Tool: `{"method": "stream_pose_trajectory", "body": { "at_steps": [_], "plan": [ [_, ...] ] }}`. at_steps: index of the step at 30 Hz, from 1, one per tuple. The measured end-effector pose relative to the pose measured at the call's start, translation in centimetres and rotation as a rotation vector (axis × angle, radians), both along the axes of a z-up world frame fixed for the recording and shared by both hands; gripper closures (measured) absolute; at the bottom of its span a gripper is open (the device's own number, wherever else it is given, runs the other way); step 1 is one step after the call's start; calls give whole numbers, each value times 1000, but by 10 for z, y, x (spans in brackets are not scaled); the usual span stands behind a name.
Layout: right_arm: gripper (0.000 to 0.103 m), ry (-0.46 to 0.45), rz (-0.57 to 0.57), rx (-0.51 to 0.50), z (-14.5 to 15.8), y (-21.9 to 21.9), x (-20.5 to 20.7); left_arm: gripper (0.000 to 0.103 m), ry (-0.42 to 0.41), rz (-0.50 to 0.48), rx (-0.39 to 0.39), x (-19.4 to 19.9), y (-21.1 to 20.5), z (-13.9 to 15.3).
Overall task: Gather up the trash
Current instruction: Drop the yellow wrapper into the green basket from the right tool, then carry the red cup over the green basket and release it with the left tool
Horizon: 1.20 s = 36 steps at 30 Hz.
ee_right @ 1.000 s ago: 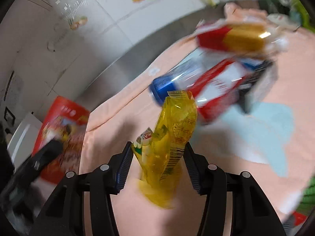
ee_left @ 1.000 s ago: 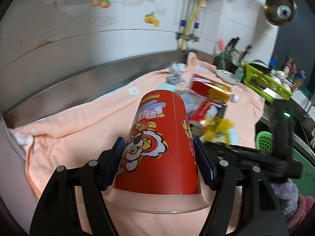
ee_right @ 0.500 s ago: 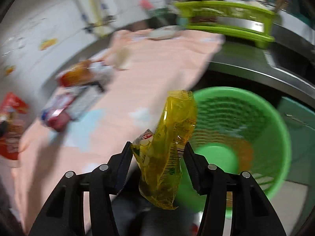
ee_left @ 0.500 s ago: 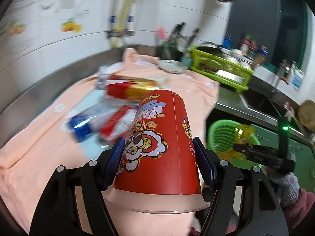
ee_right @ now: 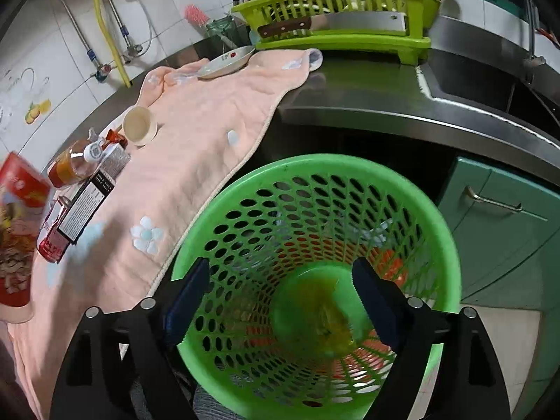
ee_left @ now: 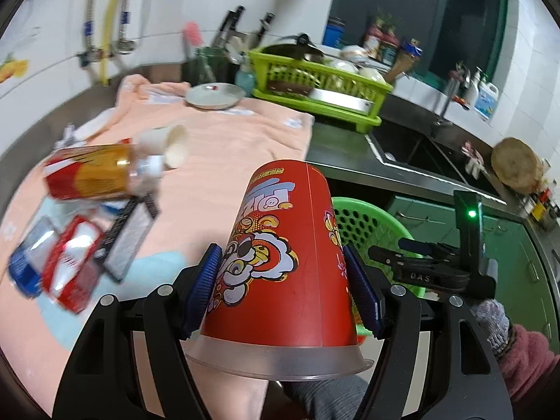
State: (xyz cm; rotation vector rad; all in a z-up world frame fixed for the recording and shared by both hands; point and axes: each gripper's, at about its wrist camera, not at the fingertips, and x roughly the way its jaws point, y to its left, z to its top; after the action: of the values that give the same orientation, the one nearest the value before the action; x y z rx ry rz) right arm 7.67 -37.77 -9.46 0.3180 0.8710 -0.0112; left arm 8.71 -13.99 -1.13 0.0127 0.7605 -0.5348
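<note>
My left gripper [ee_left: 281, 285] is shut on a red printed paper cup [ee_left: 283, 266], held upside down with its clear rim toward the camera. Behind the cup stands the green mesh waste basket [ee_left: 364, 224], and over it the right gripper's body [ee_left: 430, 273]. In the right wrist view my right gripper [ee_right: 281, 292] hangs over the green waste basket [ee_right: 444, 241], its jaws opening with nothing between the pads. A blurred yellow wrapper [ee_right: 330, 315] is inside the basket, below the fingers. The red cup [ee_right: 17, 231] shows at the far left.
On the peach towel [ee_left: 224, 161] lie a bottle with a red and gold label [ee_left: 91, 175], a small paper cup [ee_left: 173, 143], a black and white box [ee_left: 131, 231] and a red and blue packet [ee_left: 59, 266]. A green dish rack [ee_right: 336, 21], sink [ee_right: 490, 84] and teal cabinet [ee_right: 504, 224] lie beyond.
Both views swung right from the towel to the basket. The right gripper let go of the yellow wrapper, which dropped into the basket. The left gripper kept the red cup.
</note>
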Motion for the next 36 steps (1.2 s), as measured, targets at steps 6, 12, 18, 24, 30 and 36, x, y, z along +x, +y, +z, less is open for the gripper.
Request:
{"method": "stream_pose_trajectory", "body": {
  "at_steps": [6,12,18,24,30,36],
  "plan": [
    [19,-79,-35,-38,29,-25,-30,34,56,-109,33,23,-57,-22],
    [16,-155,-104,-70,49,-59,-64,34,98,-216,93,35,-123,-49],
    [16,-195,-182,-71,49,-90,-92,34,171,-288,184,49,-191,-94],
    [16,-182,-210,-66,35,-105,-103,34,291,-251,279,65,-232,-150],
    [16,-169,-226,-22,19,-119,-107,33,418,-226,296,74,-249,-182],
    [16,-175,-229,7,13,-120,-109,32,422,-214,339,76,-265,-186]
  ]
}}
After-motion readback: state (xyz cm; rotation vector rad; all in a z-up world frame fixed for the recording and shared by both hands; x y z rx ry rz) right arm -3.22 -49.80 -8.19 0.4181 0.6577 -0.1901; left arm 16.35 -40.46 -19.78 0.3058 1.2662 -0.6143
